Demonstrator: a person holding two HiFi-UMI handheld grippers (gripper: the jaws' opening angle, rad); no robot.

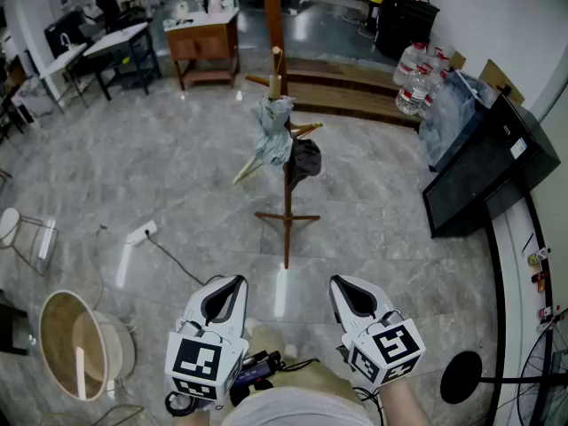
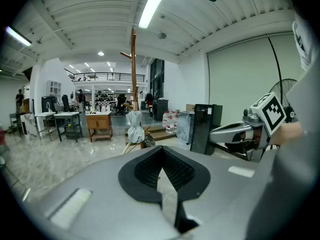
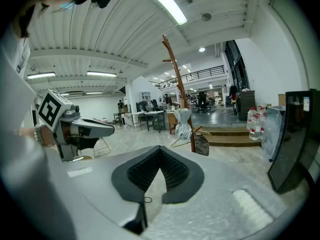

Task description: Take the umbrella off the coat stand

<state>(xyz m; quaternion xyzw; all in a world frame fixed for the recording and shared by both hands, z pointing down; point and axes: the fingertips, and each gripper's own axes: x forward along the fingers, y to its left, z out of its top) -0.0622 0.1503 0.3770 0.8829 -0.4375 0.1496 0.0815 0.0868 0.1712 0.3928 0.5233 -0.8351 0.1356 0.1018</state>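
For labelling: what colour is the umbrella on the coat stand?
Pale grey-blue; the umbrella shows best in the head view.

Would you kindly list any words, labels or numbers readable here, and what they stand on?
No text is legible.
Labels on the water bottles: too small to read.
White sticker on the black cabinet: too blurred.
Cubes on the left gripper and right gripper: square markers only, no letters.

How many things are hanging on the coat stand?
2: the umbrella on the left of the stand, and a black bag lower on its right. More may hide behind.
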